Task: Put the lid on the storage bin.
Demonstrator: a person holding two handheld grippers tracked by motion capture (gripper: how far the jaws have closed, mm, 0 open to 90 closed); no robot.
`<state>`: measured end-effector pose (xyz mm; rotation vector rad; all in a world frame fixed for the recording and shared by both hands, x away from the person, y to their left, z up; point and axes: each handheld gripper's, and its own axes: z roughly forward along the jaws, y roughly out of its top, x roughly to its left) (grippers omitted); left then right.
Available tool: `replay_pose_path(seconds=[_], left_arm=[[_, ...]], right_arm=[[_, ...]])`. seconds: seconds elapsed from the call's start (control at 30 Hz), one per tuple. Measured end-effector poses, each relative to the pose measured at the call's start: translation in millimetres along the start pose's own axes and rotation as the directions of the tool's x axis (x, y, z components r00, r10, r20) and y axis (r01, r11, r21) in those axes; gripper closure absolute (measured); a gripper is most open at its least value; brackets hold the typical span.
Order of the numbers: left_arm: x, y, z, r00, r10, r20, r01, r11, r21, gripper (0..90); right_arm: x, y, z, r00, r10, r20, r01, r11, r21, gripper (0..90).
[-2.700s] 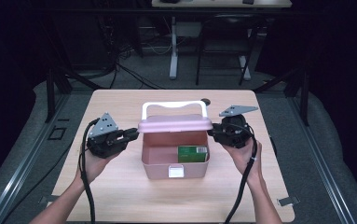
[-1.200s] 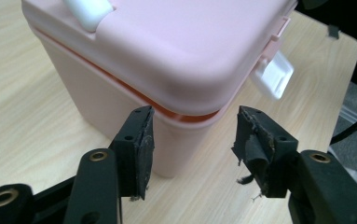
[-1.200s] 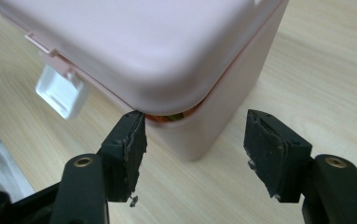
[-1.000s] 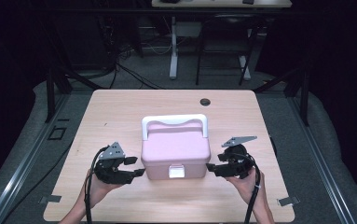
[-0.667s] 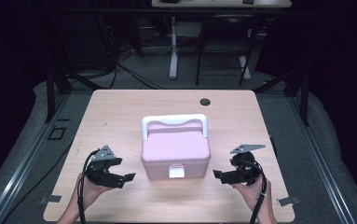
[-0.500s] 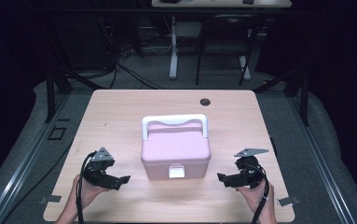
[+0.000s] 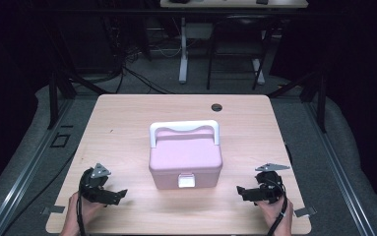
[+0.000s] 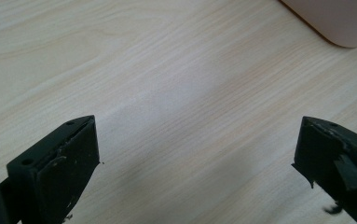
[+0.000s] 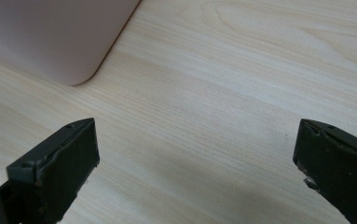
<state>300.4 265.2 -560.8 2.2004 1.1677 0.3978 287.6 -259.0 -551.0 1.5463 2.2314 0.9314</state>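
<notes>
A pink box (image 7: 185,160) sat shut in the middle of the table (image 7: 127,118), its white latch (image 7: 186,181) facing the near edge and its white handle (image 7: 184,129) lying back along the far side; its long axis ran left to right across the table. The left gripper (image 7: 118,195) rested low at the near left corner and the right gripper (image 7: 241,191) at the near right corner, each well apart from the box and pointing in toward it. Both had just been opening, and their jaws stood wide apart with nothing between them but bare wood. The high view took in the whole box, both hands and a small dark hole (image 7: 216,107) near the table's far edge. The left gripper view (image 8: 199,158) caught just a rounded lower corner of the box (image 8: 334,18) at its upper right, and the right gripper view (image 9: 197,156) a rounded corner of the box (image 9: 50,32) at its upper left, above the wood grain.
</notes>
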Motion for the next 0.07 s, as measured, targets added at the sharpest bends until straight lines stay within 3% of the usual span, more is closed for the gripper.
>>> replay_pose_path(seconds=[0.07], left_arm=[[1.6, -2.5, 0.8, 0.9999, -0.006, -0.008, 0.006, 1.0000, -0.008, 0.0]], right_arm=[[-1.9, -2.5, 1.7, 1.0000, -0.001, 0.004, 0.001, 1.000, -0.007, 0.0]])
